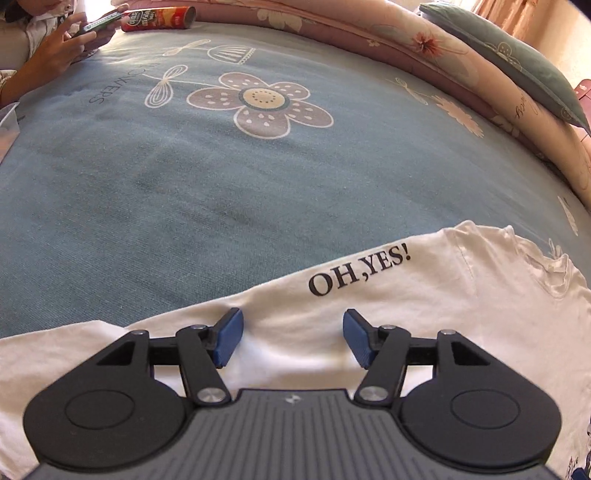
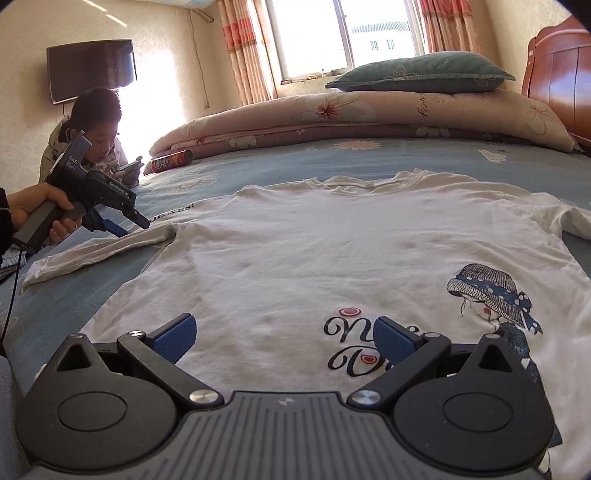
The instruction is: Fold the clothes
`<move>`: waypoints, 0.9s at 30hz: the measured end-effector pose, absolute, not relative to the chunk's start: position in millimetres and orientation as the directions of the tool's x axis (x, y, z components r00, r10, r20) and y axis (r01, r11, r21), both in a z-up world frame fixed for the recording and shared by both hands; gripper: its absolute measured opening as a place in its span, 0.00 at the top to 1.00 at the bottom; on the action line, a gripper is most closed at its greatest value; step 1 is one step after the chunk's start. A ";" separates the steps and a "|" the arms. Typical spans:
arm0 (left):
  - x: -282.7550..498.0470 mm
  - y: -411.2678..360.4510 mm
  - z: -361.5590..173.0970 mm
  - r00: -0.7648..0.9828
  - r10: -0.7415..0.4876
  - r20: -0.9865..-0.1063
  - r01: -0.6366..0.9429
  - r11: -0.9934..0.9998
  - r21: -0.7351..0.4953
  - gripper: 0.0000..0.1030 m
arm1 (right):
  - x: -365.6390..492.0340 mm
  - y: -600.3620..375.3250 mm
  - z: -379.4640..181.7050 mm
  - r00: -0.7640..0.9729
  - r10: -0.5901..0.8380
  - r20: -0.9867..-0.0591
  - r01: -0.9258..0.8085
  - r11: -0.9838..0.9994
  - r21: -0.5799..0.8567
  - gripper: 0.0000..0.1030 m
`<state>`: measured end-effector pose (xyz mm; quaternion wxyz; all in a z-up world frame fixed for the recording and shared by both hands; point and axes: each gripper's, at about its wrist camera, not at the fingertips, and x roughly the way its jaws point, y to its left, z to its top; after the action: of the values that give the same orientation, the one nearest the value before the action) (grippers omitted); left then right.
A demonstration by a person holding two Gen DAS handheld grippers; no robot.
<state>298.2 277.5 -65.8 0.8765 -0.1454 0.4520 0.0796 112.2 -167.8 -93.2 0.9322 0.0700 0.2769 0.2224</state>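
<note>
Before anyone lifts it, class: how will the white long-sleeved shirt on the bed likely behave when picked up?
The white shirt will probably go floppy: it lies flat with soft wrinkles. It is likely light, being thin fabric. Its sleeve would likely dangle, since it trails loosely aside.

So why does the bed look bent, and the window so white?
Left wrist view: the fisheye lens bows the blue bedsheet into a dome. Right wrist view: daylight overexposes the window and washes out the wall nearby, while the white shirt stays evenly lit and sharp.

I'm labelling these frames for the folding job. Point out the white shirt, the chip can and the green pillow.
white shirt [image 2: 295,240]: right wrist view, chest fabric.
chip can [image 1: 159,18]: left wrist view, side of tube.
green pillow [image 2: 424,72]: right wrist view, top face.
</note>
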 end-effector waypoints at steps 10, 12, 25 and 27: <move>297.5 233.6 -57.5 0.613 0.051 -0.789 -0.296 0.940 -0.169 0.31 | 117.6 -209.7 -100.7 0.764 0.480 -0.431 -0.268 0.843 0.466 0.00; 297.3 217.1 -64.8 0.597 0.080 -0.798 -0.289 0.950 -0.121 0.30 | 116.3 -207.6 -100.1 0.764 0.477 -0.435 -0.274 0.849 0.452 0.00; 309.0 190.5 -57.7 0.649 0.197 -0.735 -0.282 0.959 0.008 0.11 | 113.3 -203.1 -100.0 0.755 0.474 -0.454 -0.290 0.861 0.417 0.00; 291.3 178.4 -52.9 0.671 0.155 -0.725 -0.208 0.978 0.017 0.11 | 112.8 -201.9 -100.1 0.754 0.473 -0.456 -0.292 0.863 0.411 0.00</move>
<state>291.3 178.4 -52.9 0.9135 -0.0334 0.3932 0.0993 112.8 -201.9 -100.1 0.9228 0.1594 0.2830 0.2072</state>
